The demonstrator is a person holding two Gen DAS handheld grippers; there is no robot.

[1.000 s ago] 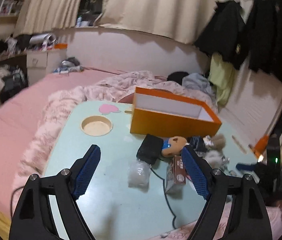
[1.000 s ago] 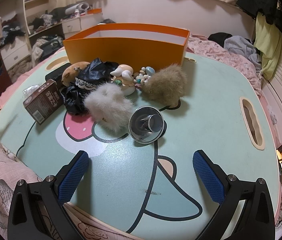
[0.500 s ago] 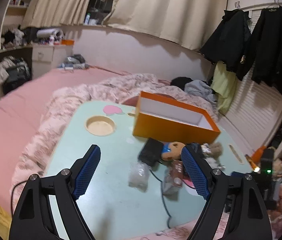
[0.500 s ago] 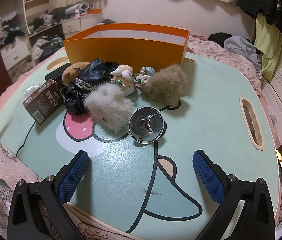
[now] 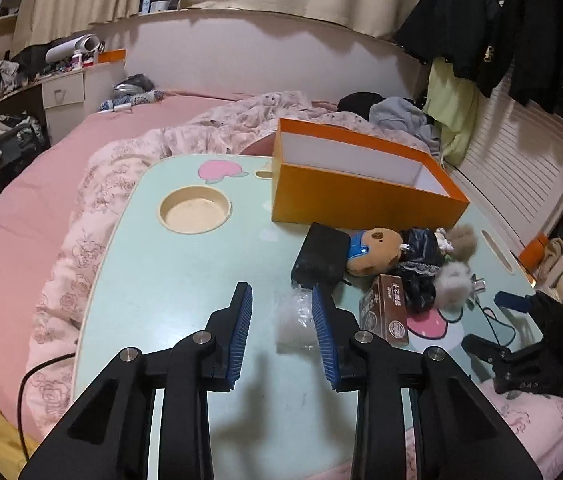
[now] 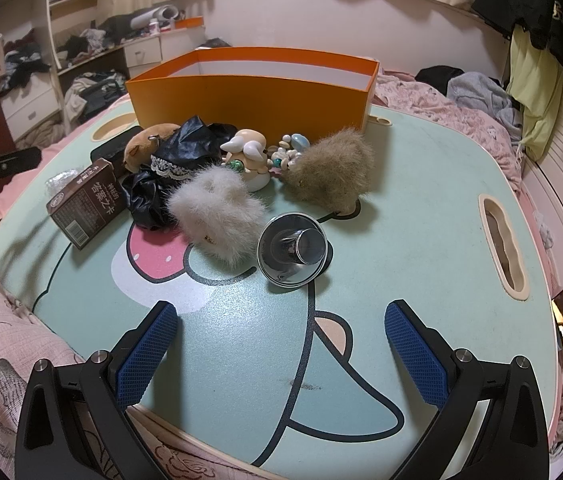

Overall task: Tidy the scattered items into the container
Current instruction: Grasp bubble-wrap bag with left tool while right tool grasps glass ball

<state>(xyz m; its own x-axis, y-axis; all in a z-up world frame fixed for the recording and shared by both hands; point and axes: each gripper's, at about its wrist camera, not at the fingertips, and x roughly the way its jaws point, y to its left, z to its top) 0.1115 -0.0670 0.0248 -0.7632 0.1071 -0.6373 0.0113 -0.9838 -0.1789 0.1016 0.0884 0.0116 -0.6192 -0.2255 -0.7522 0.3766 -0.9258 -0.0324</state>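
An open orange box stands at the far side of the mint table. In front of it lie a black pouch, a bear plush, a brown carton, black lace cloth, a white fluffy toy, a brown fluffy toy and a shiny metal cup. My left gripper hovers over the table, its jaws closing to a narrow gap. A clear plastic bag lies just beyond, partly behind the right finger, not pinched. My right gripper is open near the front edge.
The table sits on a bed with a pink quilt around it. A round cup recess is at the table's left, a slot handle at its right. A black cable trails past the carton.
The left gripper's jaws have narrowed from wide to a small gap, and it has dropped closer to the table near the plastic bag. The right gripper has not moved.
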